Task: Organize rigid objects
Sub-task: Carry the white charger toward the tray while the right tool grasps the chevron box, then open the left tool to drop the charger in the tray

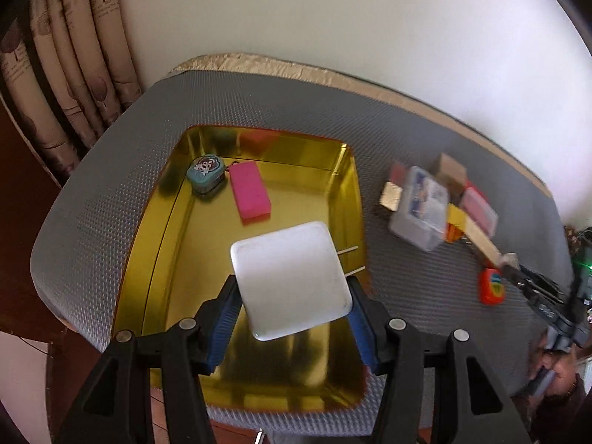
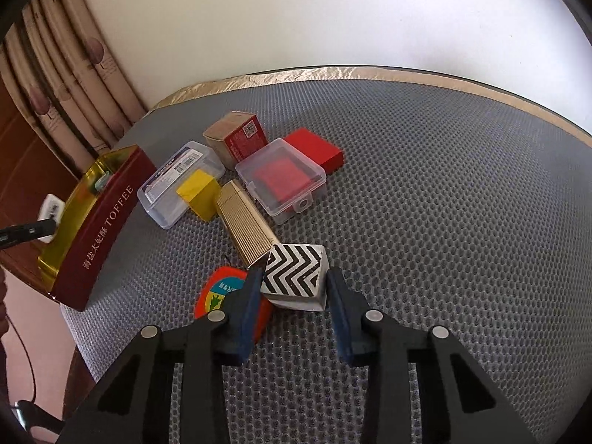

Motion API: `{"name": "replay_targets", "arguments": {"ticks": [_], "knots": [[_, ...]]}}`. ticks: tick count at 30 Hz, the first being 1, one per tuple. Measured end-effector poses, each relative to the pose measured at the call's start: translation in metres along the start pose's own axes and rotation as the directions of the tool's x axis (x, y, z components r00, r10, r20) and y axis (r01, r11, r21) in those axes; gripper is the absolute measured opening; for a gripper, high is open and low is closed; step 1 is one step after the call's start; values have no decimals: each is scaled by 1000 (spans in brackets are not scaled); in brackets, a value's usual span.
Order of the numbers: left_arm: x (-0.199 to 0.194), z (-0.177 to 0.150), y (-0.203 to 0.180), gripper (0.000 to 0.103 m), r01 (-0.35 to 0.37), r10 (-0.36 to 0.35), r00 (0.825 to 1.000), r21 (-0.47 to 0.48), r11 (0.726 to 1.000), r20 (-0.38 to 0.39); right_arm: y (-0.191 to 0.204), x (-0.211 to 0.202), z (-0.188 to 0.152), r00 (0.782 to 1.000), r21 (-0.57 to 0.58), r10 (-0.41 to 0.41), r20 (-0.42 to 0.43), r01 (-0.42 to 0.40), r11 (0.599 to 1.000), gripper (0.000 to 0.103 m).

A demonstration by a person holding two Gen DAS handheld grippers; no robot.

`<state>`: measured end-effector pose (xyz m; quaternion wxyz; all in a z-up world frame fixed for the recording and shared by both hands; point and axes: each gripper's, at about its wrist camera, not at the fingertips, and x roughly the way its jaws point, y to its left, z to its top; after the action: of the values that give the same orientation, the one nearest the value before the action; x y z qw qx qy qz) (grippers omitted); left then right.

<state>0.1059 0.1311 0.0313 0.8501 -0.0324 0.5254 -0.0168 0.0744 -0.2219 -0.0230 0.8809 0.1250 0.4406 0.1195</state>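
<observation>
A white square box (image 1: 285, 259) hangs over the gold tin (image 1: 162, 222), and my left gripper (image 1: 293, 288) is shut on its sides. Inside the tin lie a teal cartoon tin (image 1: 205, 172) and a pink block (image 1: 249, 194). In the right wrist view my right gripper (image 2: 295, 281) is shut on a black-and-white zigzag block (image 2: 296, 266) that rests on the grey mat (image 2: 444, 185). The block touches a gold ribbed box (image 2: 244, 225). The tin's red TOFFEE wall (image 2: 103, 222) stands at the left.
Behind the zigzag block sit a labelled clear box (image 2: 177, 181), a yellow block (image 2: 198, 192), a clear box with red inside (image 2: 281, 177), a red box (image 2: 314, 148) and a brown carton (image 2: 236, 138). An orange round piece (image 2: 222, 296) lies under the left finger. Curtains hang at the left.
</observation>
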Motion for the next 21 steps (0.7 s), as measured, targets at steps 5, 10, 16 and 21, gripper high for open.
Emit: {"name": "replay_targets", "arguments": {"ticks": [5, 10, 16, 21], "knots": [[28, 26, -3, 57, -48, 48, 999, 16, 999, 6, -12, -16, 1, 1000, 43, 12, 26, -13, 999, 32], [58, 50, -8, 57, -87, 87, 996, 27, 996, -11, -23, -28, 3, 999, 80, 11, 42, -15, 997, 32], [79, 62, -12, 57, -88, 90, 995, 45, 995, -50, -29, -37, 5, 998, 94, 11, 57, -17, 995, 32], [69, 66, -15, 58, -159, 158, 987, 61, 985, 17, -23, -39, 8, 998, 76, 9, 59, -13, 997, 32]]}}
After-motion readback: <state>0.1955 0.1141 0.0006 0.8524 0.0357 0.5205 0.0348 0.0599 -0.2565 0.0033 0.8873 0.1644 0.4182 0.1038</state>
